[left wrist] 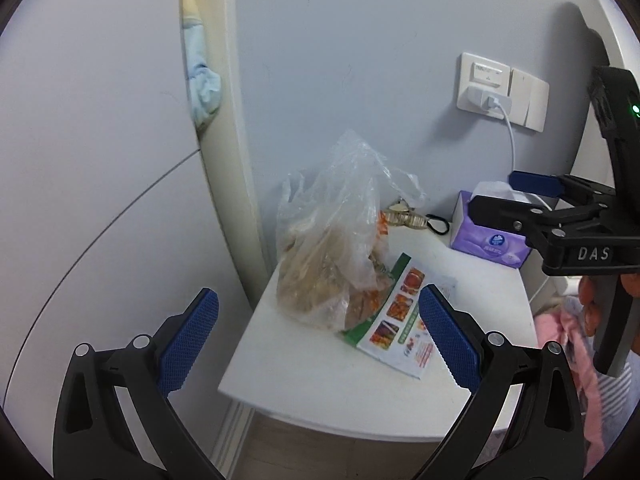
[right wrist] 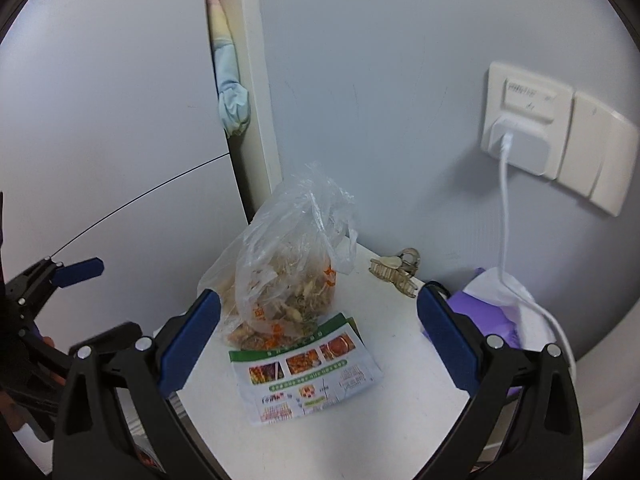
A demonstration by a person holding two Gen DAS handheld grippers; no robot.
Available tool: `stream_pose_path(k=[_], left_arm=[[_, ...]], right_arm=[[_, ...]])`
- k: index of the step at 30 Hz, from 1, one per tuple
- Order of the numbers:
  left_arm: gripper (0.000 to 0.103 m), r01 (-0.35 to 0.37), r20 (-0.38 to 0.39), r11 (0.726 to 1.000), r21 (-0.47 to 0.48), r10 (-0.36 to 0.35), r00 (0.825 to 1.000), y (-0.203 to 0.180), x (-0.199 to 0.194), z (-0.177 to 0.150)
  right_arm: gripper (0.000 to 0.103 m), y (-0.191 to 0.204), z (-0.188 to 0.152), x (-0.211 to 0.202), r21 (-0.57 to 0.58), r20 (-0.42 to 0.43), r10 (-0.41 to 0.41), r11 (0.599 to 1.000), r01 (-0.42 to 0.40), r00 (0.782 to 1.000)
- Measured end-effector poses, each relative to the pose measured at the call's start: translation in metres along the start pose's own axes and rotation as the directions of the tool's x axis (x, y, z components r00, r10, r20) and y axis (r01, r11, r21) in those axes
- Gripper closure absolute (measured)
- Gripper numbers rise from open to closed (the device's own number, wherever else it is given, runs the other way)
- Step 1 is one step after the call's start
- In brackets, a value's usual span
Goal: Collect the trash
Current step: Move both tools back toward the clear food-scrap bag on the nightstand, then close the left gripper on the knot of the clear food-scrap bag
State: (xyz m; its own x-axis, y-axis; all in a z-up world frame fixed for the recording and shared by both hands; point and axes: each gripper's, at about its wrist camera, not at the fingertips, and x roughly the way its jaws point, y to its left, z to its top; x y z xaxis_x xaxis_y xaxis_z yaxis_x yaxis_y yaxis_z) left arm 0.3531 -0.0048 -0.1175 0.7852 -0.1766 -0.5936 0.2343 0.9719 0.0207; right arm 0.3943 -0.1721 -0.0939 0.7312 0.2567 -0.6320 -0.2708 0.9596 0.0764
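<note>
Hovering over a small white table [left wrist: 320,392] set in a wall corner, two handheld grippers face a clear plastic bag [left wrist: 332,240] stuffed with brownish food scraps. The bag stands upright at the table's back left corner, its knotted top rising free. A printed flyer [left wrist: 400,320] with a green border and food photos lies flat on the table, its far edge tucked under the bag's base.

The left gripper [left wrist: 318,344] hangs just short of the table's front edge, jaws spread wide and holding nothing. The right gripper [right wrist: 318,340] sits closer to the table, jaws likewise wide apart and empty, with the bag and flyer framed between its blue pads [right wrist: 188,340]. Seen from the left wrist camera, the right gripper reaches in over the table's right side, above a purple tissue box [left wrist: 488,236].

A tan hair clip [right wrist: 396,272] rests behind the bag near the wall, between bag and tissue box. Above the table, a white charger [right wrist: 520,144] is plugged into a wall socket [right wrist: 528,92], its cable [right wrist: 504,220] trailing down toward the tissue box.
</note>
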Motion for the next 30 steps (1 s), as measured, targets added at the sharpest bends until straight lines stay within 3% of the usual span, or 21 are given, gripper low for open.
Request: stream_pose_path(k=[4,7,13,18,27,29,30], left_arm=[[0.006,0.015,-0.003,0.998,0.065,-0.015,1.0,-0.005,0.022,0.009],[0.006,-0.023,0.043,0.992,0.128,0.017,0.999,-0.012,0.034,0.017],[0.006,0.012,0.007,0.979,0.203,-0.014,1.0,-0.019,0.069,0.024],[0.006,0.027,-0.014,0.982,0.187,-0.025,1.0,-0.014,0.098,0.026],[0.007,0.102,-0.026,0.979,0.177,-0.099,0.995,-0.009,0.118,0.028],[0.017,0.114,-0.028,0.978,0.172,-0.111,0.993,-0.009,0.121,0.03],[0.02,0.117,-0.03,0.979,0.168,-0.114,0.993,-0.009,0.123,0.031]], right_arm=[[0.007,-0.005,0.009,0.021,0.028,-0.015,0.052,0.998,-0.052,0.999],[0.007,-0.005,0.018,0.037,0.049,-0.035,0.095,0.994,-0.093,0.995],[0.007,-0.004,0.036,0.066,0.066,-0.063,0.095,0.994,-0.091,0.993],[0.007,-0.002,0.047,0.092,0.079,-0.1,0.069,0.995,-0.061,0.993],[0.008,0.003,0.052,0.114,0.105,-0.123,0.128,0.988,-0.115,0.984],[0.017,0.004,0.051,0.118,0.111,-0.133,0.139,0.986,-0.125,0.981],[0.037,0.004,0.052,0.121,0.118,-0.141,0.152,0.984,-0.136,0.978]])
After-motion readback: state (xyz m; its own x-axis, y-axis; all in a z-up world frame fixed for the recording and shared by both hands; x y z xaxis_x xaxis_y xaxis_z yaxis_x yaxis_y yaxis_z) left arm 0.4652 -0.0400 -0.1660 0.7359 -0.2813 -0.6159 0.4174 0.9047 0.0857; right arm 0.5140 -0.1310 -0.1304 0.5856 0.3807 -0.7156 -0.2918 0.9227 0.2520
